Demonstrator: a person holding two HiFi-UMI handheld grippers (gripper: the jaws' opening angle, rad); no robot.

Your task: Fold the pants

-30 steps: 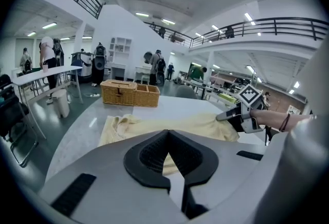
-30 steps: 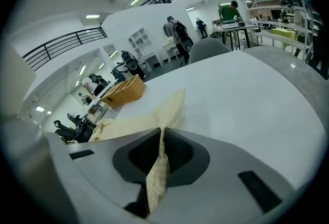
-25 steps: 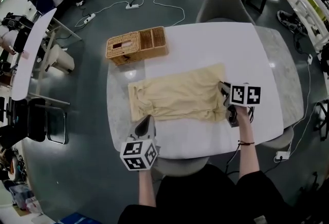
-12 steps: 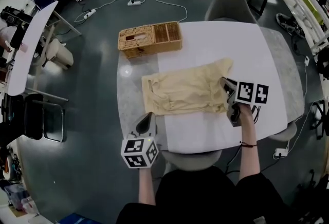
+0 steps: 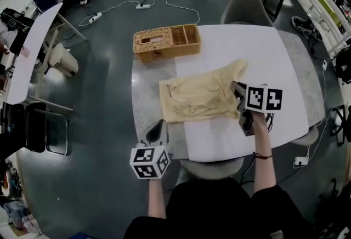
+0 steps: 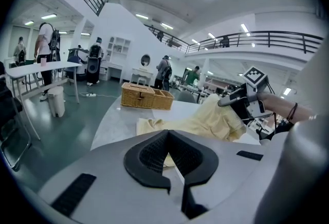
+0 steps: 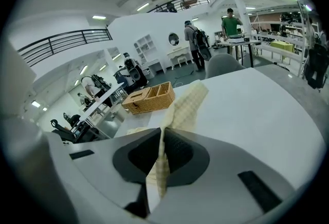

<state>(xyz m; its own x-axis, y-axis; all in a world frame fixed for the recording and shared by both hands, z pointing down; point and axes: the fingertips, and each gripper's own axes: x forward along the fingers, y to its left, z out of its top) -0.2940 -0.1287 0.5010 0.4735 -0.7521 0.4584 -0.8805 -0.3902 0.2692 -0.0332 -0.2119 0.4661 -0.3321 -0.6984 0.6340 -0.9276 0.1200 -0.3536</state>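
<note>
Right claw [image 5: 237, 92] clamped on pants [image 5: 194, 100], left claw [image 5: 157, 127] together, above white table [image 5: 263, 51], grey floor [image 5: 104, 73].

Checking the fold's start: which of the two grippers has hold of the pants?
The right gripper: its jaws pinch an edge of the yellow pants. The left gripper sits off the cloth with nothing between its jaws.

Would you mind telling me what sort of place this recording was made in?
Probably a large open-plan lab or workshop hall: a railed mezzanine overhead, a long worktable, and a power strip with cable trailing across the floor.
</note>
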